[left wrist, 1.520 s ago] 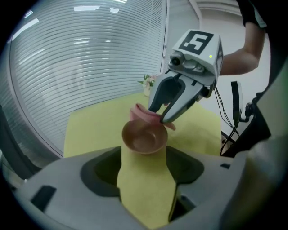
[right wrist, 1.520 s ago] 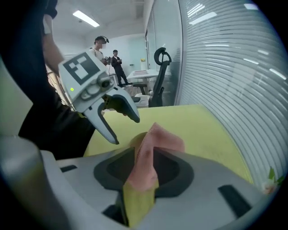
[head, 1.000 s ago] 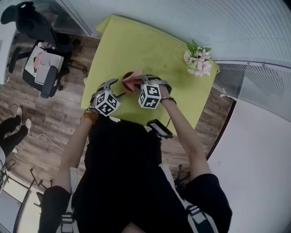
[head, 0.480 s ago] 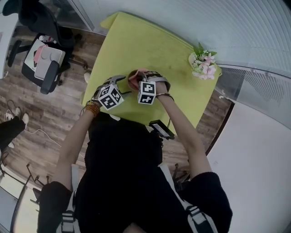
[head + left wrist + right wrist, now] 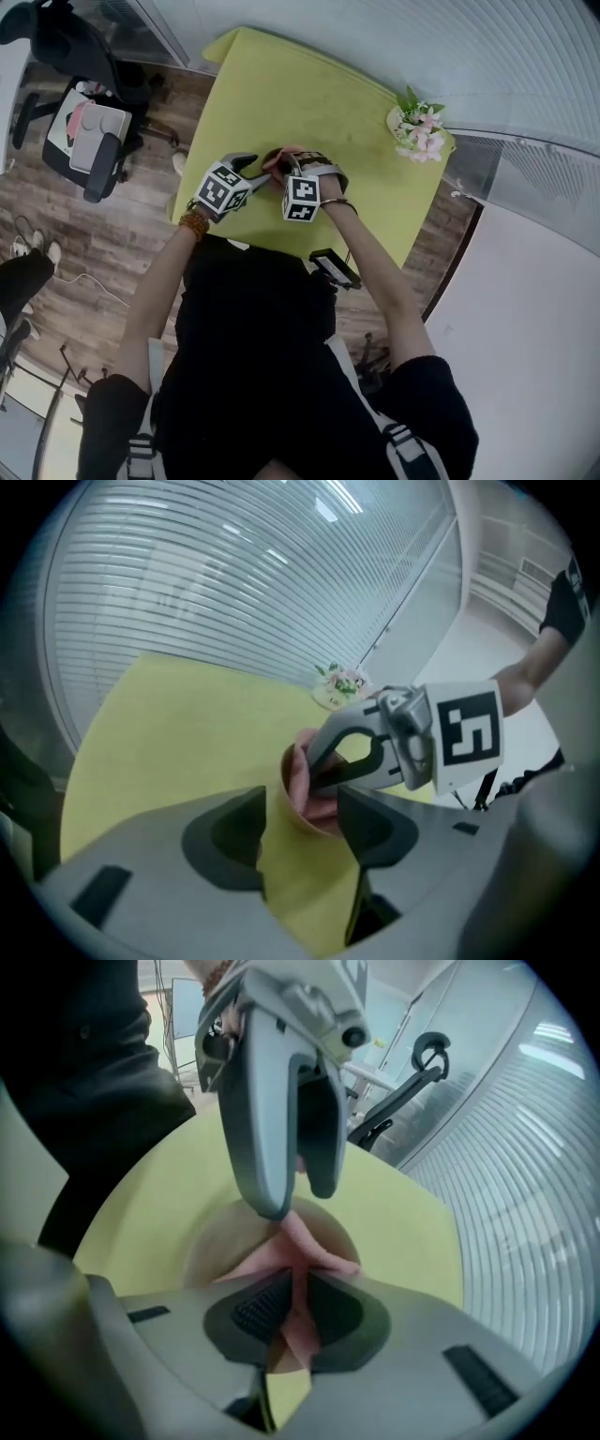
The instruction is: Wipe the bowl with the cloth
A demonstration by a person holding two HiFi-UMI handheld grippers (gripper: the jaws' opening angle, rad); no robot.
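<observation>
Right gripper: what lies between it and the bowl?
The pink cloth. In the right gripper view the right gripper, whose jaws have just been closing, pinches it, and it spreads down into the bowl below.

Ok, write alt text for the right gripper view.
The right gripper, jaws just closed further, pinches a pink cloth in a bowl on a yellow table. Beyond, the left gripper, jaws also just closing, stands open at the bowl's far rim.
</observation>
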